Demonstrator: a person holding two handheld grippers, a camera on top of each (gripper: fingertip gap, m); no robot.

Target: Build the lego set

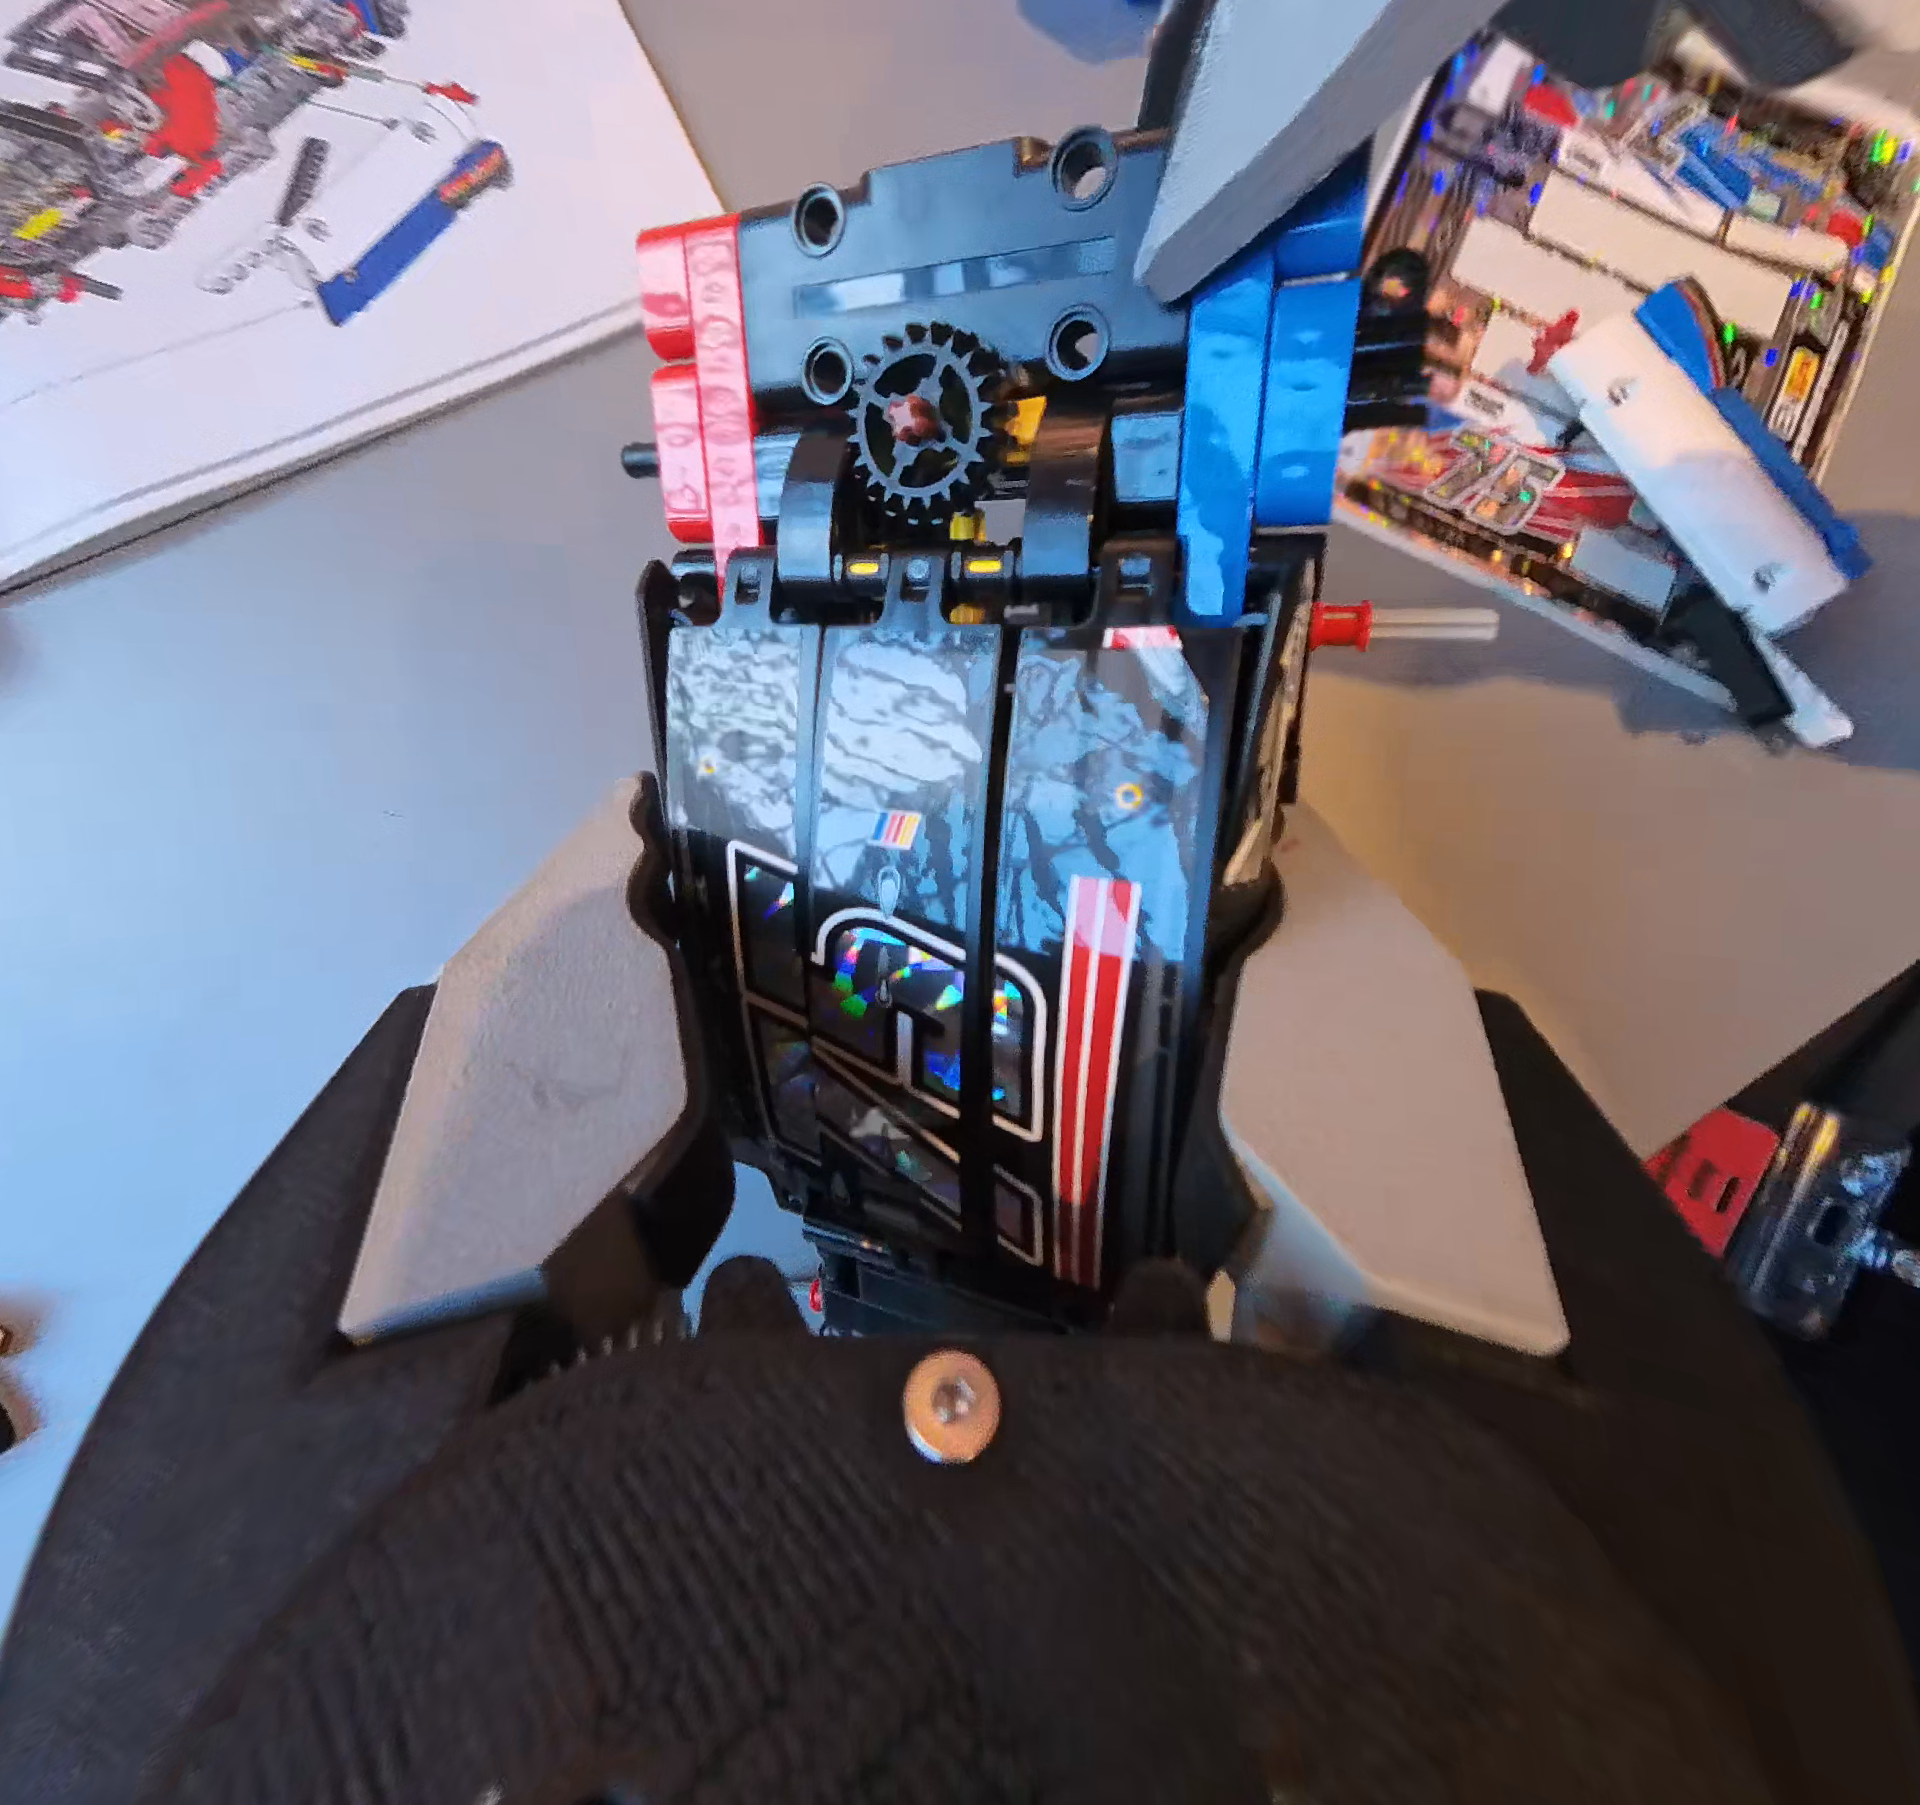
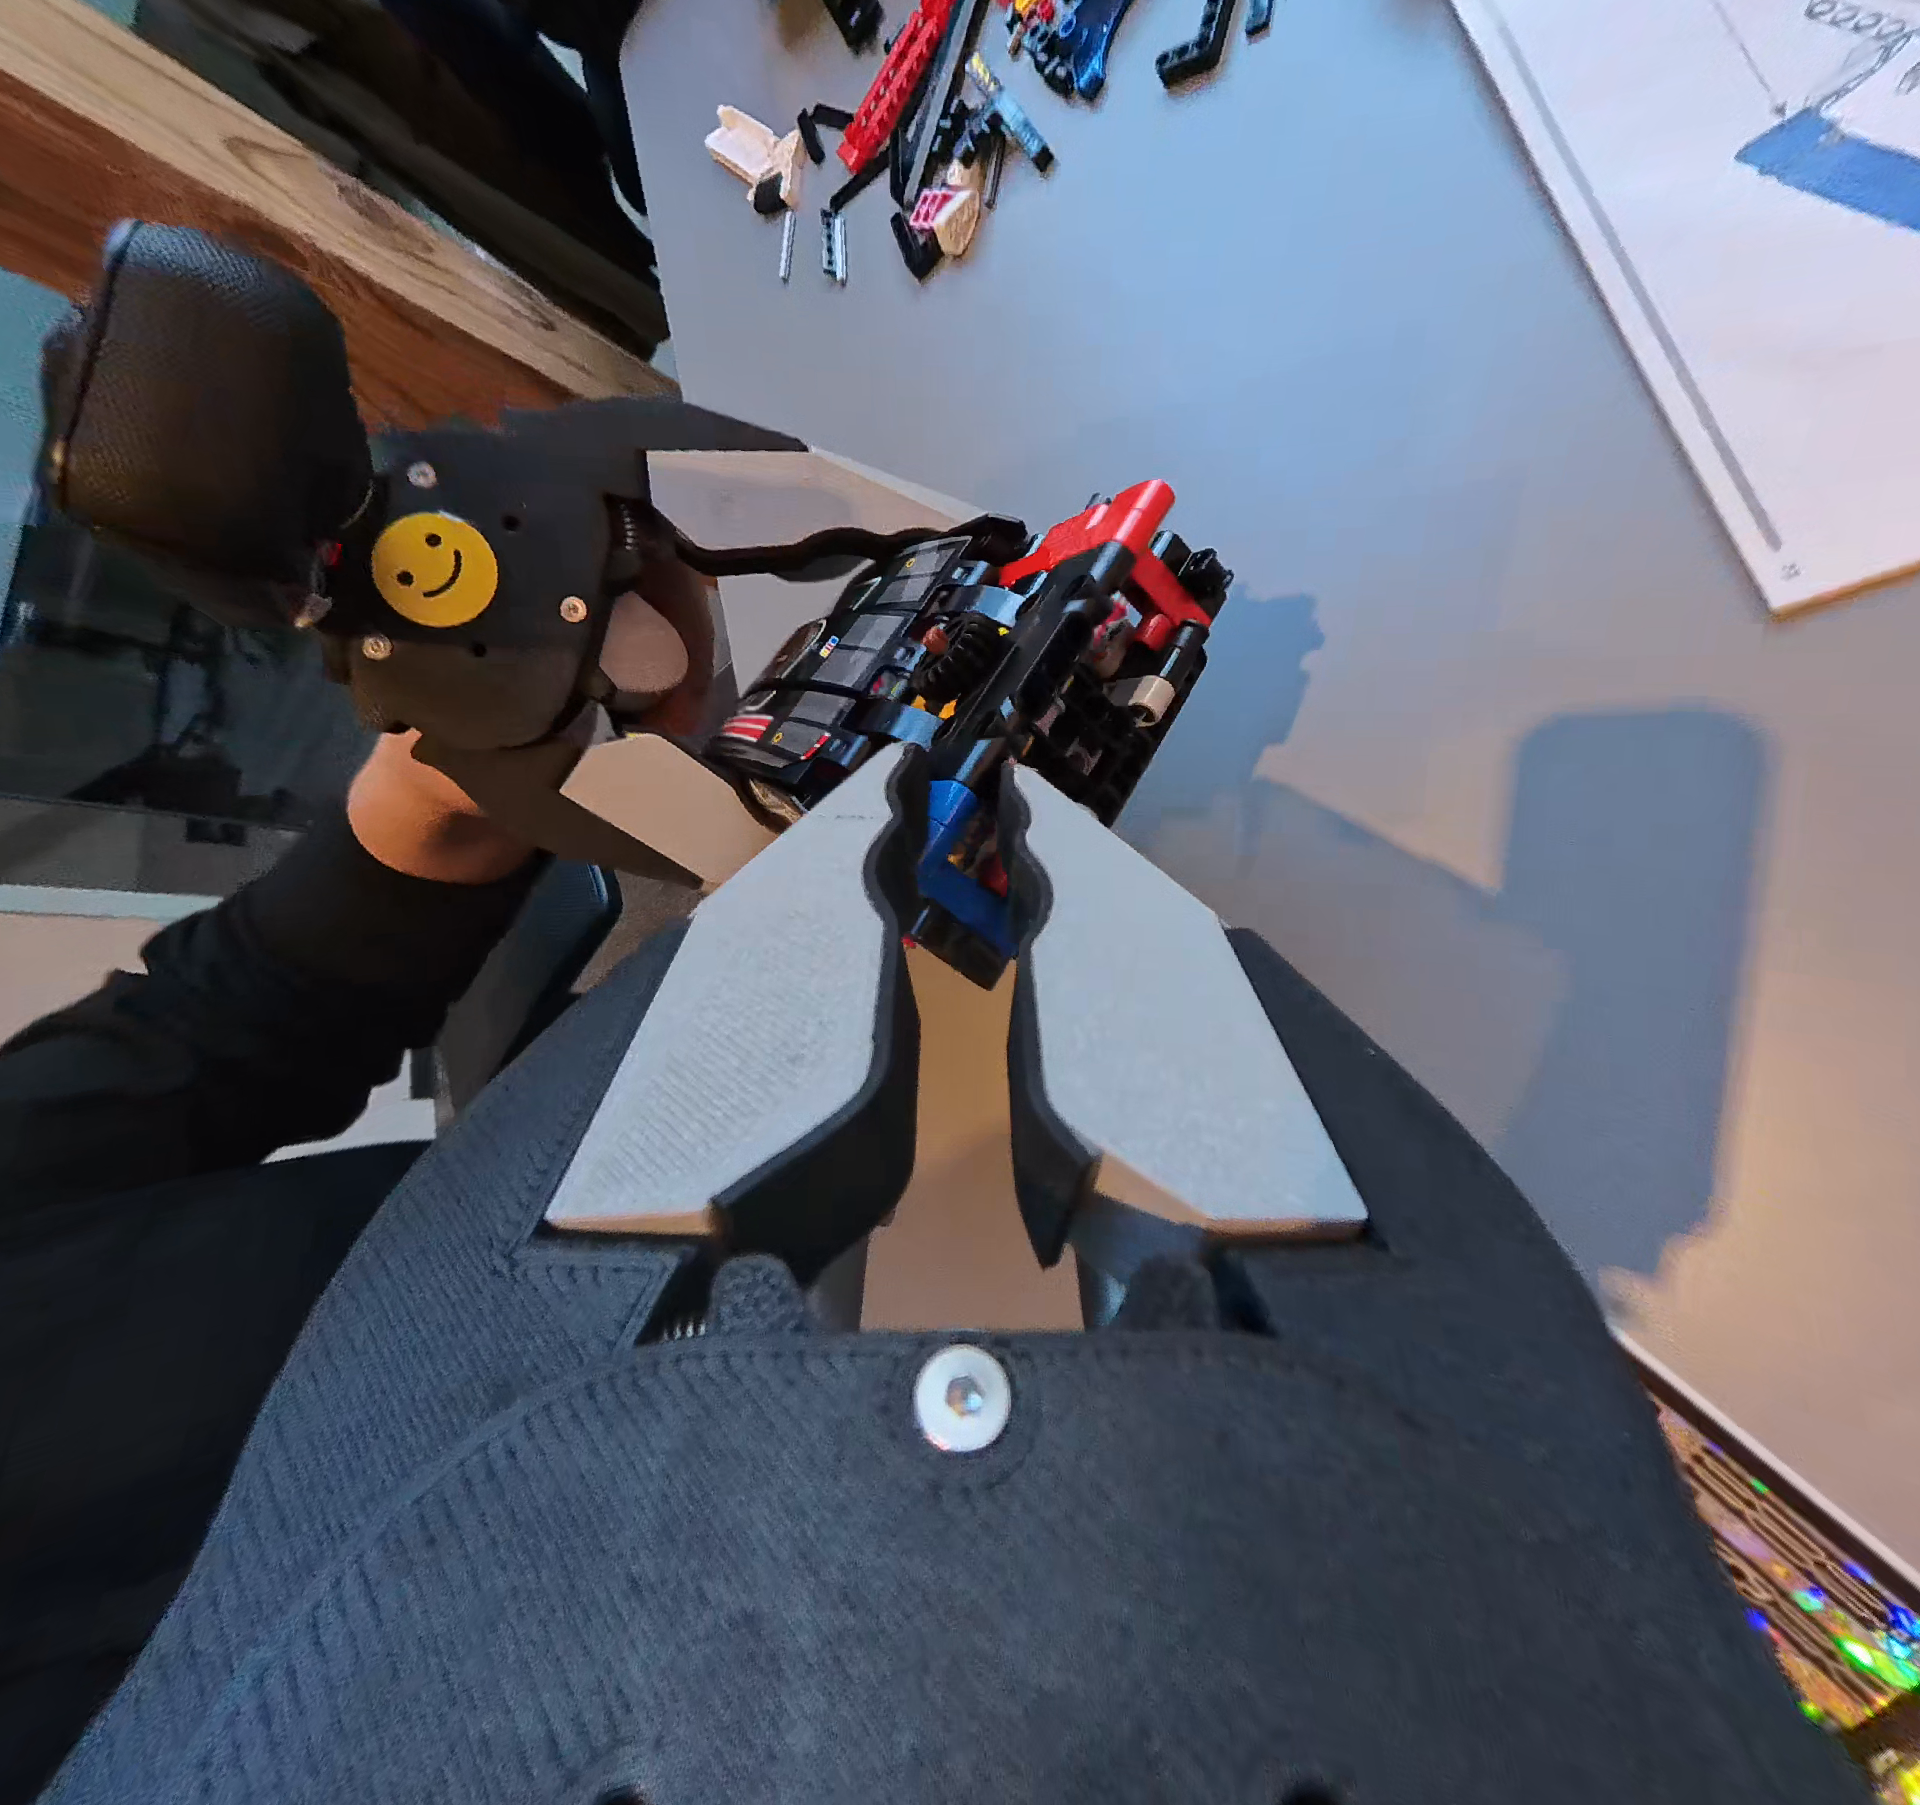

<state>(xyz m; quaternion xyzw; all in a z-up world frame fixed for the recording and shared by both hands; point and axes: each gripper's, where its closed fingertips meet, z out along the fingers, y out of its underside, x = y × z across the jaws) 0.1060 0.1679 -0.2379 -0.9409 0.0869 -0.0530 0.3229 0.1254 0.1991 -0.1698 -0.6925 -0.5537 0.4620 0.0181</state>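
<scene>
Left gripper (image 1: 940,934) has the car section (image 1: 935,820) clamped between its fingers, glossy black panels with holographic stickers and red stripes pressed against the pale pads on both sides, held clear of the table. Just past the fingertips the build opens into raw Technic: a black toothed gear (image 1: 920,420) dead centre, red beams (image 1: 694,373) on the left, blue beams (image 1: 1262,425) on the right. And there's the right gripper (image 2: 961,856), fingers nearly together, pinching that blue end where it sticks out of the section. Looks like a fitting step: one tool braces, the other seats or adjusts the blue piece. Next move probably calls for a firm, straight push along the pin holes, no twisting, since smooth plastic could slip in the pads. Farther out on the matte grey table (image 2: 1299,353): the instruction booklet (image 1: 312,145) beyond the left finger, the shiny box (image 1: 1558,228) beyond the right, and loose parts (image 2: 966,62) scattered far ahead in the right wrist view.
</scene>
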